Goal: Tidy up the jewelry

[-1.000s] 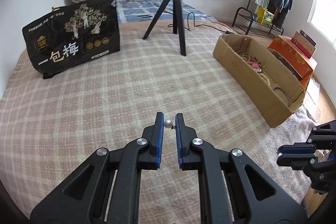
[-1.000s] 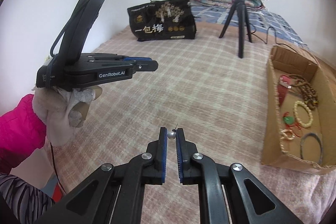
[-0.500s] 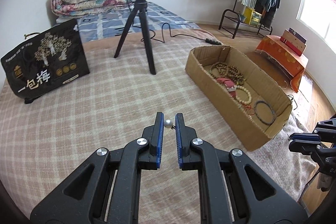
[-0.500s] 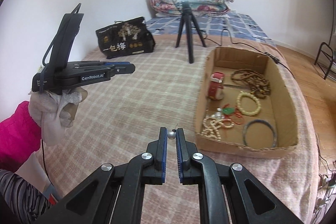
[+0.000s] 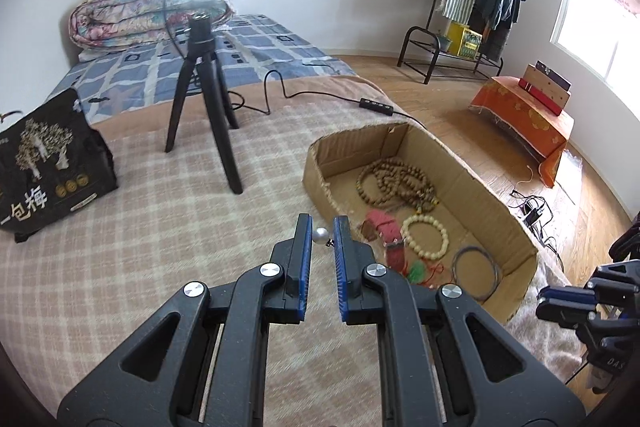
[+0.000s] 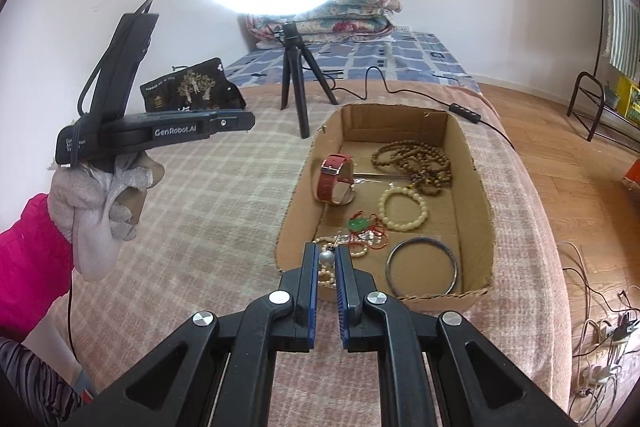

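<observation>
Each gripper, left (image 5: 322, 234) and right (image 6: 327, 258), is clamped on a small pearl earring (image 5: 320, 234) (image 6: 326, 258) near the cardboard box (image 6: 472, 163); releasing short of its rim risks losing the earring on the bed (image 6: 224, 211).

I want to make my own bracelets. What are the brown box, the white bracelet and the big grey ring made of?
Box: matte corrugated cardboard, torn edges. White bracelet: glossy cream beads, maybe plastic or stone. Grey ring: thin, shiny, probably metal.
</observation>
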